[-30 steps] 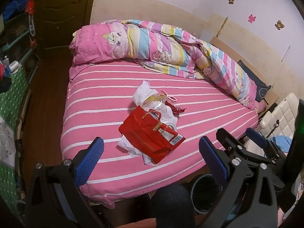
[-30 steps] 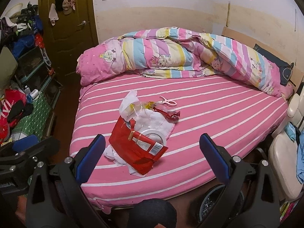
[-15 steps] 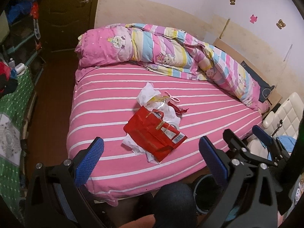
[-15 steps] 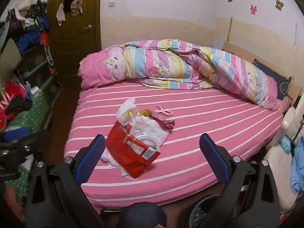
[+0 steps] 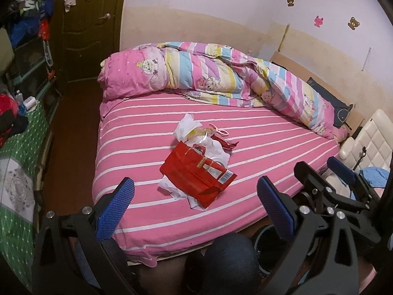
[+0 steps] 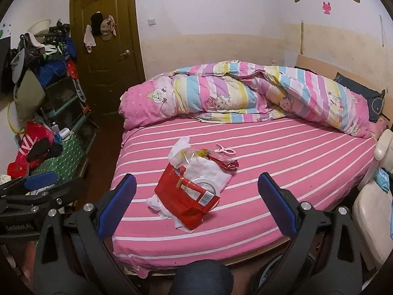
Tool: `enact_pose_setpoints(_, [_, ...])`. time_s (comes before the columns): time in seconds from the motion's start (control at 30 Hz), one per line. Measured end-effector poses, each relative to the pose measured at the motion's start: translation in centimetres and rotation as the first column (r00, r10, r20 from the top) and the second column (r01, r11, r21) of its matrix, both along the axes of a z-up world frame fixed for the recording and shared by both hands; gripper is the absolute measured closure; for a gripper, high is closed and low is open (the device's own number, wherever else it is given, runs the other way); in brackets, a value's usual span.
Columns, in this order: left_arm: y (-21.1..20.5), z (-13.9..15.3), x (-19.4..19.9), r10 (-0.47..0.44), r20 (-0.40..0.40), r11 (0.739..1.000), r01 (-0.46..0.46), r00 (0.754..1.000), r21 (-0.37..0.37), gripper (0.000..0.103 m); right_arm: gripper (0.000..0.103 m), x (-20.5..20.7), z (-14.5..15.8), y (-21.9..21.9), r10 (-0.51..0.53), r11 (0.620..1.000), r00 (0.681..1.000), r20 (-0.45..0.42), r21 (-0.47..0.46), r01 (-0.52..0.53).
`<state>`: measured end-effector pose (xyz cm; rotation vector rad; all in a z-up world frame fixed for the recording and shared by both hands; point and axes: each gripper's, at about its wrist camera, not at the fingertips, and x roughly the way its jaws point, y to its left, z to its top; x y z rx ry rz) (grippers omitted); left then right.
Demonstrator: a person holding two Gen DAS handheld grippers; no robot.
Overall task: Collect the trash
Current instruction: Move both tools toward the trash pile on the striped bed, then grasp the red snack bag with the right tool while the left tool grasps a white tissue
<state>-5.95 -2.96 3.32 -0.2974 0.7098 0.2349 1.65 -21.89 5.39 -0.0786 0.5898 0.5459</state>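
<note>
step: approach, nothing picked up | left claw [image 5: 194, 201] spread, right claw [image 6: 196, 194] spread, both empty | next: reach red bag [image 5: 196, 175] atop trash on bed [image 5: 270, 147], pinch it

1. We read "SenRobot.AI", faintly and not with full certainty, in small pale letters on the black body of the left gripper [image 6: 36, 186], seen at the left edge of the right wrist view.
2. On the red wrapper [image 6: 186, 198] lying on the bed [image 6: 282, 167] we see a white barcode label [image 6: 205, 198] at the wrapper's right corner; its digits are too small for us to read.
3. Left of the bed, a red bag [image 6: 29, 145] carries large white letters; we make out only strokes like "VI".
4. We find nothing else legible.
</note>
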Motion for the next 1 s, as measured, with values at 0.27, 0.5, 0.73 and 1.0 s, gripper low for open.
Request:
enact_pose_setpoints(0.27, [0.7, -1.4, 0.3, -0.011, -0.010, 0.999, 0.010, 1.000, -0.032, 0.006, 0.005, 0.8, -1.0, 0.2, 0.002, 1.000, 1.000, -0.021, -0.023, -0.003])
enact_pose_setpoints(0.5, [2.0, -2.9, 1.8, -0.010, -0.038, 0.998, 0.008, 0.999, -0.065, 0.006, 0.005, 2.6, -3.0, 1.3, -0.004, 0.999, 0.998, -0.067, -0.038, 0.001])
enact_pose_setpoints(0.73, [2.5, -3.2, 2.8, -0.020, -0.044, 0.997, 0.017, 0.999, -0.075, 0.006, 0.005, 3.3, -3.4, 1.9, -0.011, 0.999, 0.997, -0.070, -0.037, 0.009])
enact_pose_setpoints(1.0, [2.6, -2.6, 3.2, -0.023, -0.029, 0.996, 0.021, 0.999, -0.082, 0.006, 0.005, 3.6, -2.8, 1.8, -0.014, 1.000, 0.998, -0.062, -0.024, 0.013])
